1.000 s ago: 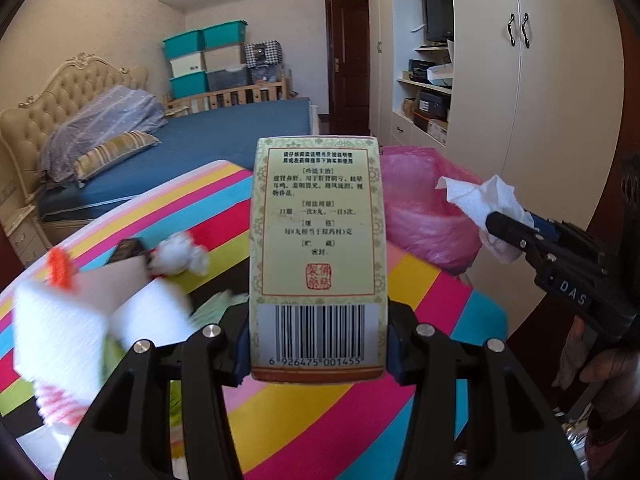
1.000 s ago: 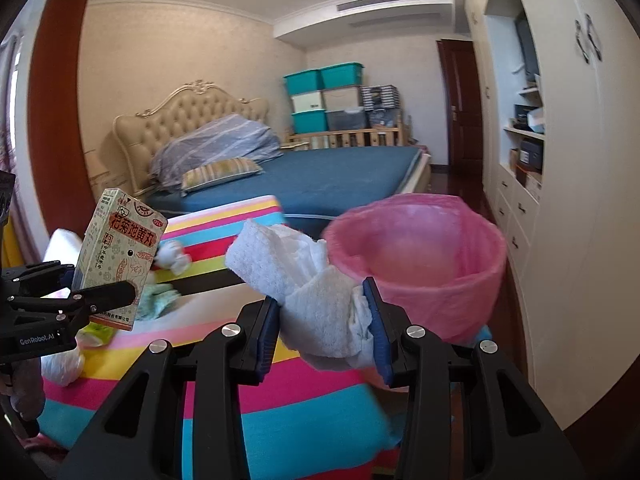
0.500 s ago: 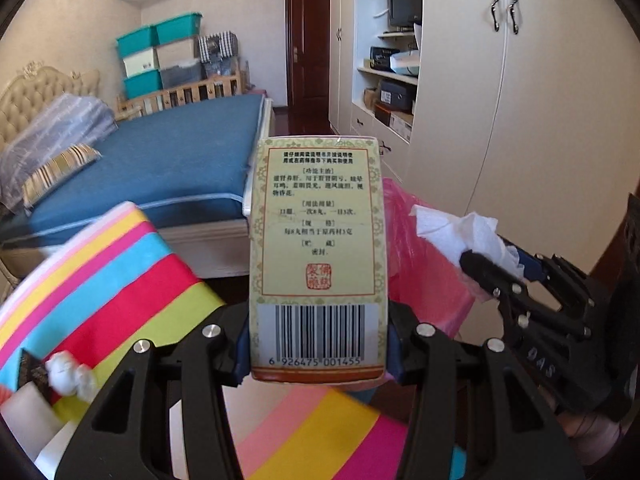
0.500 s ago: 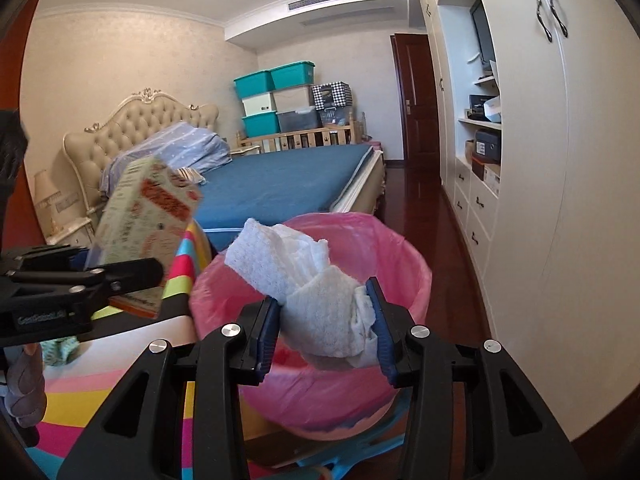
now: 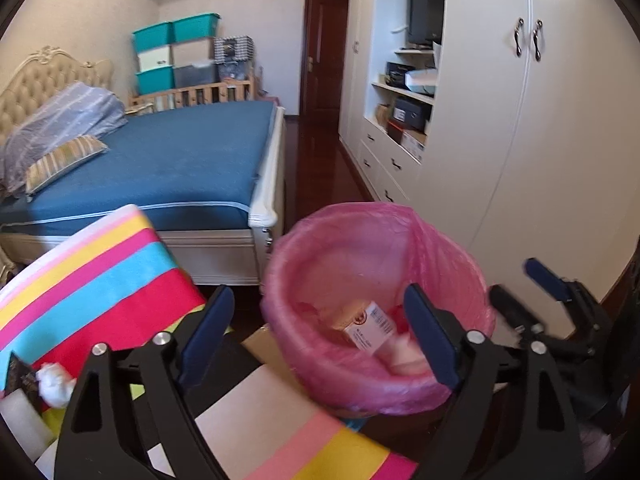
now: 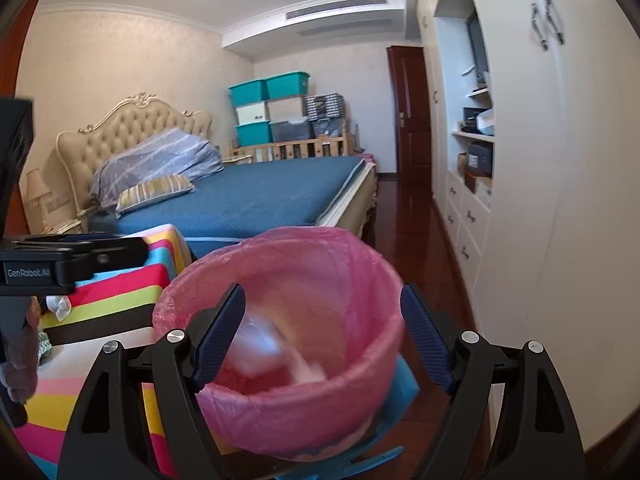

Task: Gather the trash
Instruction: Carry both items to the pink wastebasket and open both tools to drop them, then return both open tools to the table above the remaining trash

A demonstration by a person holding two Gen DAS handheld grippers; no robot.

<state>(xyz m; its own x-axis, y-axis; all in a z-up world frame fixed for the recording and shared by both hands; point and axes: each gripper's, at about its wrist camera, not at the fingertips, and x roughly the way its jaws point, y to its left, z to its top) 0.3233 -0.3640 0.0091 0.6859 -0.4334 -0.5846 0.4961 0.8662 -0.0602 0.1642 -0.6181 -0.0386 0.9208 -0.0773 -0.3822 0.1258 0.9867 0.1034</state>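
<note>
Both grippers are hanging over the pink-lined bin beside the striped table, and both are letting go. The left gripper is spreading its jaws with nothing between them; the small box with a barcode is lying inside the bin among other scraps. The right gripper is likewise opening wide and gripping nothing, and the white tissue is showing as a blurred shape inside the bin, apparently dropping in or just landing. So two pieces of trash are counting as collected. Work is remaining: a crumpled white wad is sitting on the table at the left edge of the left wrist view, next to a dark wrapper, and the right wrist view is showing another bit of white paper and something greenish on the table near the other gripper. Whether more is lying out of view cannot be told. Judging from this, the task is looking partway done, with a few table items waiting for pickup.
</note>
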